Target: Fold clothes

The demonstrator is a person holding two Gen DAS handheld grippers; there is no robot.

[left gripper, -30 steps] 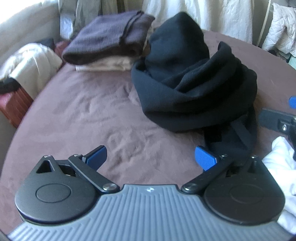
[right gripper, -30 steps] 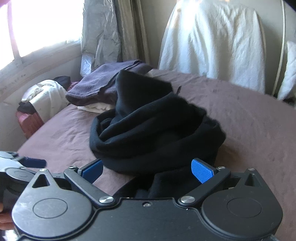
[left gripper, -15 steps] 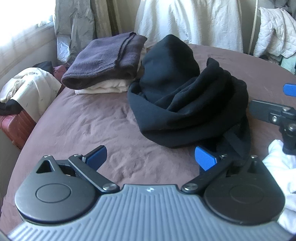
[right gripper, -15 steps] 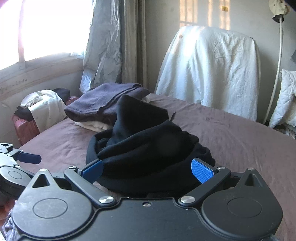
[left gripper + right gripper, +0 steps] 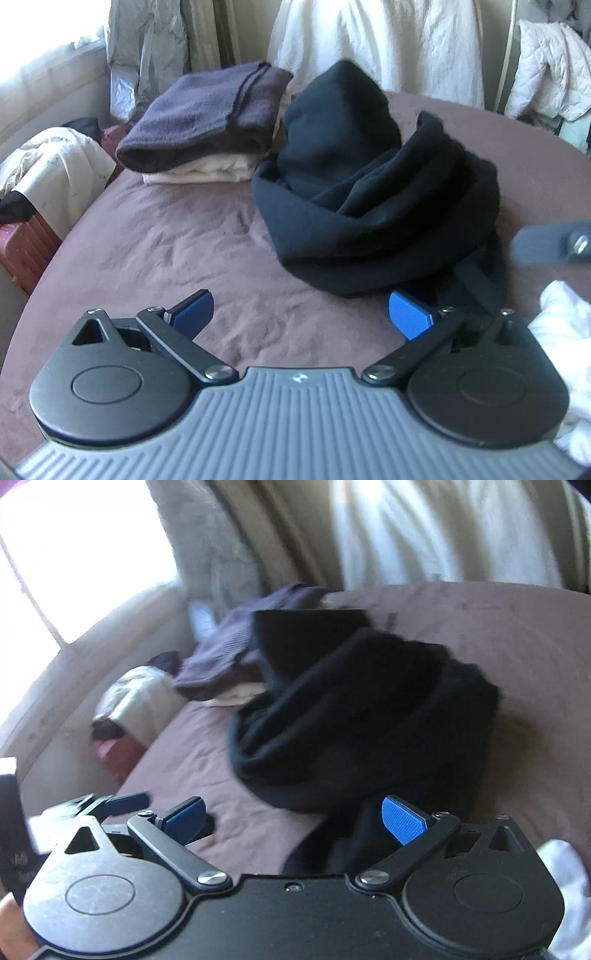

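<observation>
Mauve-brown cloth is covering the bed (image 5: 177,240), creased, taking up most of both views. Black garment (image 5: 369,199) is lying bunched in a heap on the bed, centre-right in left wrist view, w/ one dark strip trailing down toward the near edge. Behind it to the left, a folded stack is sitting on the bed: purple knit (image 5: 207,118) on top, cream item (image 5: 207,171) underneath, the heap just beside it, maybe touching. White sheet-draped shape (image 5: 388,44) is standing beyond the far edge, curtain (image 5: 147,48) next to a bright window. Red case (image 5: 26,247) w/ pale clothes piled on it is sitting off the bed's left side. Left gripper (image 5: 301,317) is hovering over the bare cloth, blue pads spread wide, nothing between them. Right gripper (image 5: 291,819) is also spread wide; right wrist view is blurred, the garment's trailing strip is lying between its fingers, not clamped.
</observation>
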